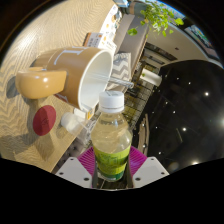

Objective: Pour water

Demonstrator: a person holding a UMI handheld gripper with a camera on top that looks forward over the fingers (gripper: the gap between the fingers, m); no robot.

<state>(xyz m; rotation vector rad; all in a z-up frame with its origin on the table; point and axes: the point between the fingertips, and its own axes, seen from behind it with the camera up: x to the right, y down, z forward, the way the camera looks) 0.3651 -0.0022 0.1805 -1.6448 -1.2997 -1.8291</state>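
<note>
Your gripper [111, 172] has its two fingers closed snugly on the lower body of a clear plastic water bottle with a yellow-green label and white cap [111, 135], the pink pads [136, 157] pressing it from either side. The bottle's long axis runs straight ahead of the fingers, cap pointing far. A large tan ceramic mug with a white inside [70, 75] lies just beyond and left of that cap, so the pour likely calls for tipping the neck leftward to its mouth.
</note>
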